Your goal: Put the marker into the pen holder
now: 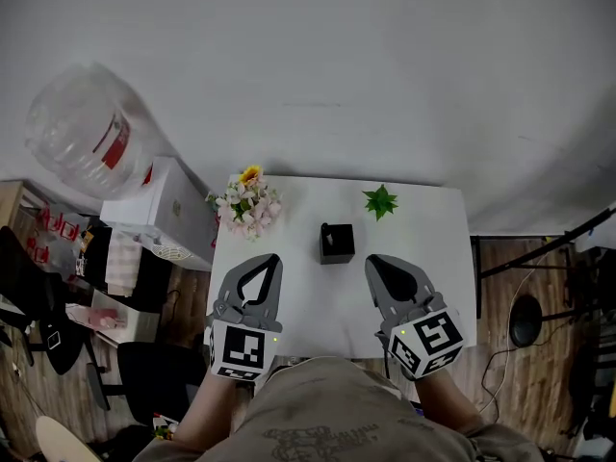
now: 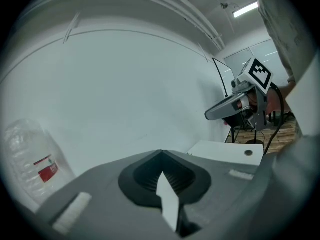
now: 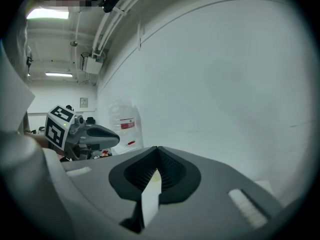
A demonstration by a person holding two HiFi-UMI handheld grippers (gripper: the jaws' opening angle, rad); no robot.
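Above counter (image 1: 433, 229) edge: left claw (image 1: 275, 258) & right claw (image 1: 372, 261), jaws were together, both empty.
Pen holder (image 1: 337, 243): stood mid-counter; no marker seen.
Progress: unclear, either unstarted or done.

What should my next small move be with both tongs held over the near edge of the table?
Probably lean in to look down into the pen holder before reaching. The left tongs and right tongs are both shut with nothing between them, and no marker shows on the table; whether it already sits in the holder cannot be told from here.
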